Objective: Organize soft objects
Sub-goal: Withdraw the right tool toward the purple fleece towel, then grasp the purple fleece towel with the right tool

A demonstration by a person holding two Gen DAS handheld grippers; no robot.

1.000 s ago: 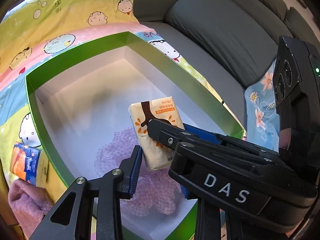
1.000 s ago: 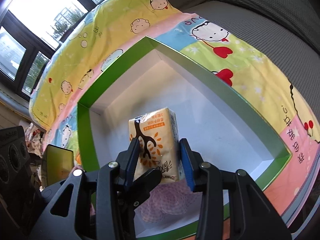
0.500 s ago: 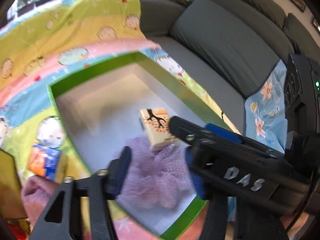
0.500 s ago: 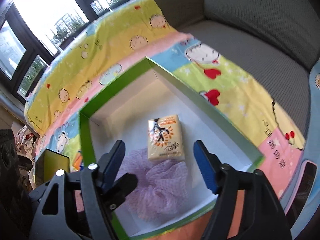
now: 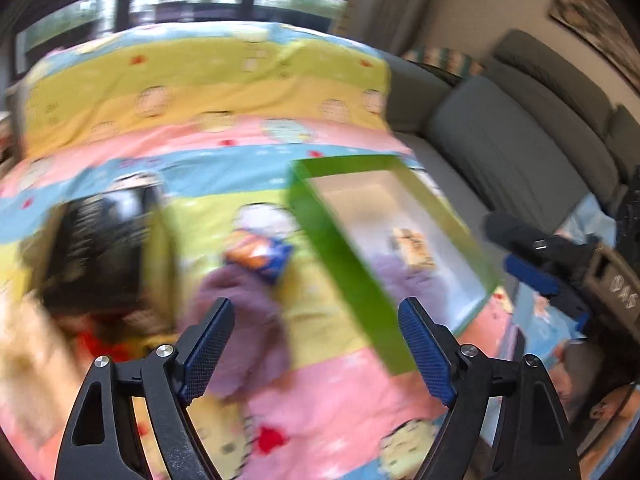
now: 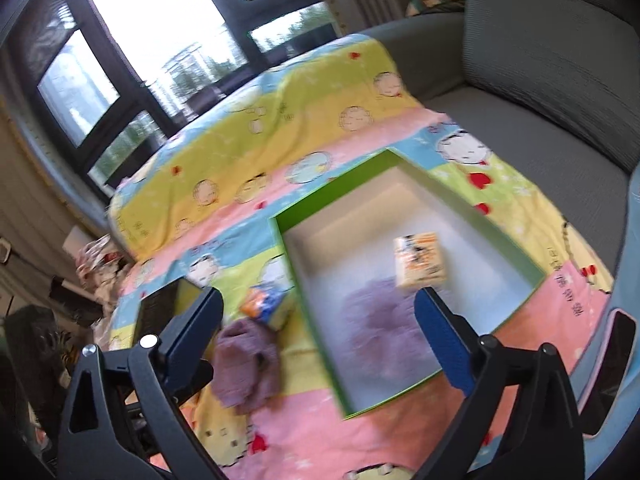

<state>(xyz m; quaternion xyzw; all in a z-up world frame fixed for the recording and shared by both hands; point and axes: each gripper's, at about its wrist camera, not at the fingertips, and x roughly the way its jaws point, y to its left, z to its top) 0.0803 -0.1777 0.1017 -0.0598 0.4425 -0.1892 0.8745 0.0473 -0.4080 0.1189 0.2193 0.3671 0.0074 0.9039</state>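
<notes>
A green box (image 6: 308,296) with a white inside sits on the cartoon blanket; it also shows in the left wrist view (image 5: 344,276). Inside lie a yellow tissue pack (image 6: 420,264) (image 5: 414,244) and a purple mesh puff (image 6: 380,320) (image 5: 404,280). Left of the box lie an orange-blue tissue pack (image 6: 266,304) (image 5: 260,258) and a mauve cloth (image 6: 248,360) (image 5: 244,320). My left gripper (image 5: 316,350) is open and empty above the cloth. My right gripper (image 6: 320,334) is open and empty above the box's near left side. Both views are blurred.
A dark box (image 5: 108,252) (image 6: 160,312) with yellow-green sides stands left of the cloth. The grey sofa (image 6: 540,92) runs behind and right. Windows (image 6: 160,40) are at the back. A blue floral cushion (image 5: 580,220) lies at the right.
My right gripper let go of the yellow tissue pack, which now lies in the box. Both grippers opened wide and pulled back and up; the left one swung left toward the cloth.
</notes>
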